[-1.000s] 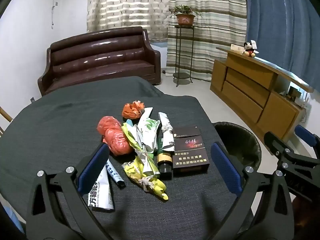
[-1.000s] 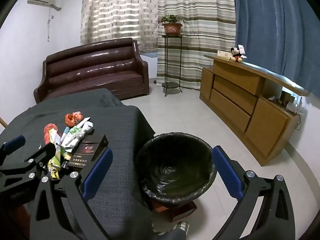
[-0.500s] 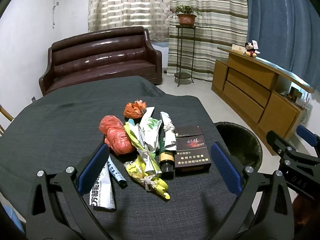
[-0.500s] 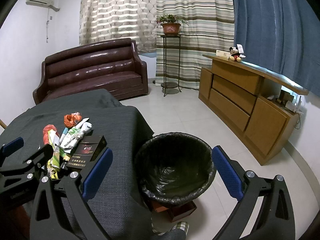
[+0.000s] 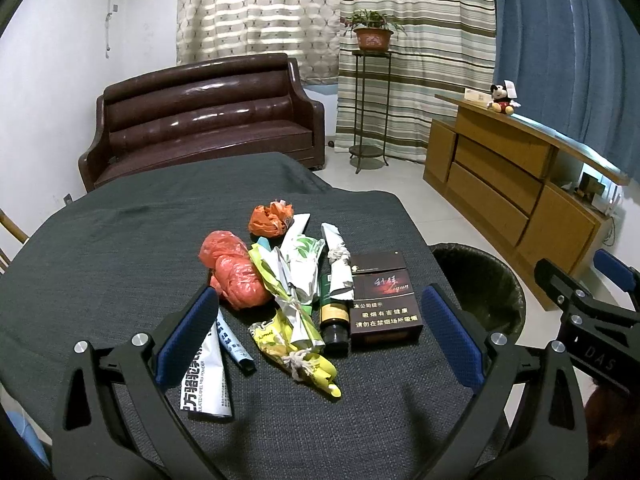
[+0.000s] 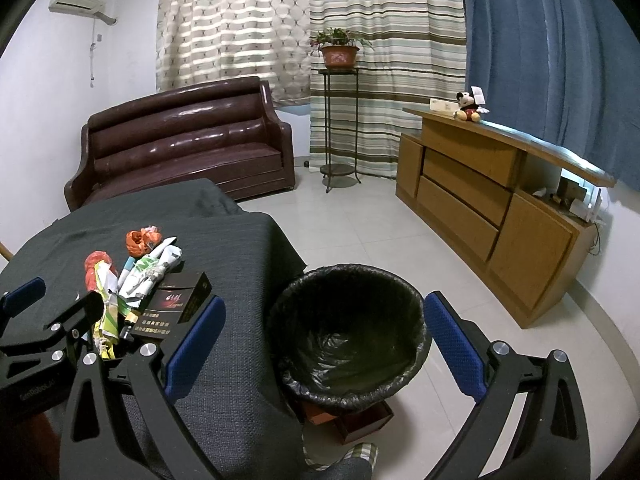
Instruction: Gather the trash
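In the left wrist view, your left gripper [image 5: 316,332] hangs wide open and empty above the near edge of the trash heap on the table [image 5: 100,248]. The heap sits between the fingers' lines: a white sachet [image 5: 206,380] beside the left finger, a yellow wrapper [image 5: 294,354] nearest you, a red bag [image 5: 236,276], a small bottle [image 5: 334,314] and a dark box [image 5: 382,300] just beside the right finger. To start well, pick one piece at the heap's edge, I judge the yellow wrapper or the sachet, and come down square over it so the pads close on that alone; thin film will likely slip unless you pinch a bunched part. The bin [image 5: 478,286] stands just off the table's right edge, so the carry is short. Compared with a second ago, the heap sits a little higher in this view and the camera has eased back a touch; nothing on the table has shifted. In the right wrist view, your right gripper [image 6: 322,344] is likewise wide and empty, held over the bin [image 6: 348,332], whose black liner looks empty, with the heap [image 6: 136,276] off to its left. This view is almost unchanged from the earlier frame; the aim has drifted only slightly.
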Available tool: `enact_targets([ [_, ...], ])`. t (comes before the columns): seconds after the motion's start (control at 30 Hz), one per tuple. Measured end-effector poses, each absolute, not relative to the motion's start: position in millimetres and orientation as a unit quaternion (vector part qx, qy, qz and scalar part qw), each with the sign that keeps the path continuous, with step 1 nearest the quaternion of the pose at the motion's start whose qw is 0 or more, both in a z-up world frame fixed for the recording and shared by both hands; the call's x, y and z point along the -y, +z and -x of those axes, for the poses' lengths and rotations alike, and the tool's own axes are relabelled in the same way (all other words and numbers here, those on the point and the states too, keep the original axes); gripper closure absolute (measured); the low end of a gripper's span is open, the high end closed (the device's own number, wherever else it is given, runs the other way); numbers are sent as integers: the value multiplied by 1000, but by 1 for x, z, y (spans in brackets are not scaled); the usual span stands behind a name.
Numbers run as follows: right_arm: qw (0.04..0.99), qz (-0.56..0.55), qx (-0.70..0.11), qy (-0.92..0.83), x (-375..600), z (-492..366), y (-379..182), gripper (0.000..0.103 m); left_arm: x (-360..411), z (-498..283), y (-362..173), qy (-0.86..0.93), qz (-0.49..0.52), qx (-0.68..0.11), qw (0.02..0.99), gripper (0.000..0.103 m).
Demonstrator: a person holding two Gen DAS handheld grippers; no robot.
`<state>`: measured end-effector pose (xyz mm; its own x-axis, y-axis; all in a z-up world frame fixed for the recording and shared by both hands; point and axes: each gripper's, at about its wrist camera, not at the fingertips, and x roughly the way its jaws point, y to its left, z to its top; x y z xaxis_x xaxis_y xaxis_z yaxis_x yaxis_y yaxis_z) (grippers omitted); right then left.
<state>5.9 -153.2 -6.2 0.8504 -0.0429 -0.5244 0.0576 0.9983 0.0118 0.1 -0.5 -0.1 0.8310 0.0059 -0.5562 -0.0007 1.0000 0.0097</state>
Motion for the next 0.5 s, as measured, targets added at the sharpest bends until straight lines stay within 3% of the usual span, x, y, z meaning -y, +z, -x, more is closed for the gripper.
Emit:
enact_targets([
  [0.5, 962, -15, -272, -26, 153, -6, -6, 6, 1, 0, 0, 2, -5, -291, 957, 4],
])
